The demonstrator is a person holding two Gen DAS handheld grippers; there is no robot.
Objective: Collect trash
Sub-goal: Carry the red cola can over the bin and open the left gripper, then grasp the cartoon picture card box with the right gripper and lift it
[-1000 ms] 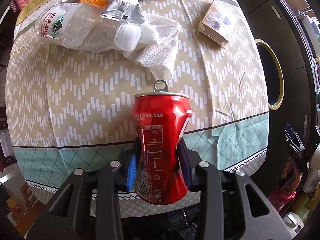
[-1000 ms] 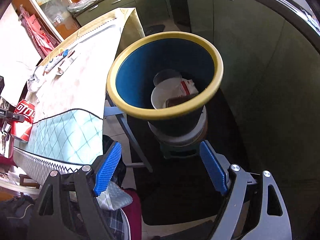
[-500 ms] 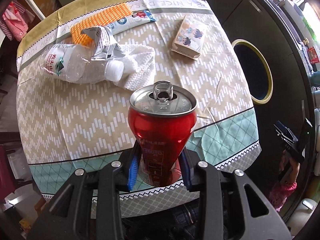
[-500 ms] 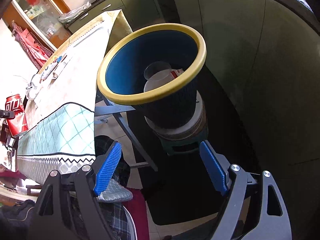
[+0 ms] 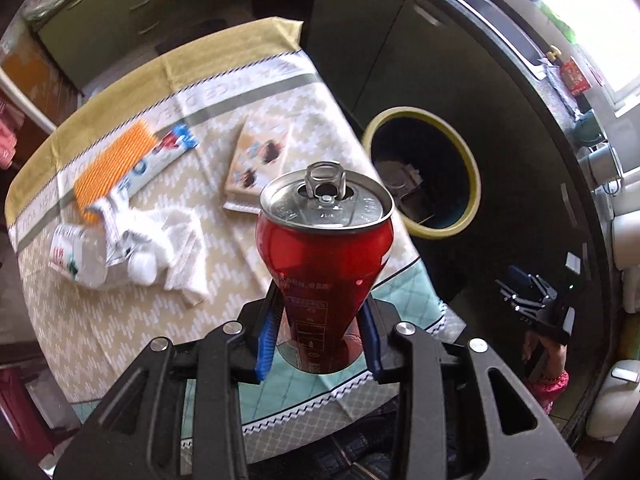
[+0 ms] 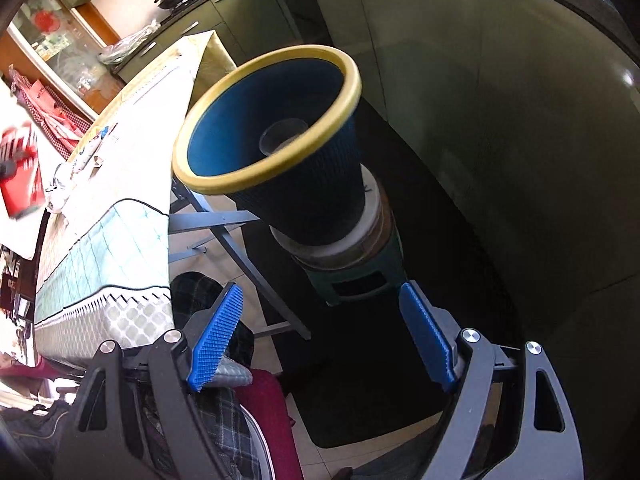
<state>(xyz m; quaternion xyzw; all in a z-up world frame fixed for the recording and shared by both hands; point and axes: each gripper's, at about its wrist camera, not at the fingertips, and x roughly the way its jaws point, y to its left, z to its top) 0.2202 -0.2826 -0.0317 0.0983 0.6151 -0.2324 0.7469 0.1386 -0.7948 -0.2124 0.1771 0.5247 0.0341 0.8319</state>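
Left gripper (image 5: pixel 318 330) clamps its blue pads on the waist of a dented red soda can (image 5: pixel 326 256), held upright above the near edge of the table (image 5: pixel 120 320). Behind the can on the tablecloth lie a small carton (image 5: pixel 260 156), a crumpled paper towel (image 5: pixel 180 236) and a clear plastic bottle (image 5: pixel 88 260). Right of the table stands the yellow-rimmed trash bin (image 5: pixel 476 184). Right gripper (image 6: pixel 320 334) hangs wide and empty, near that bin (image 6: pixel 280 168).
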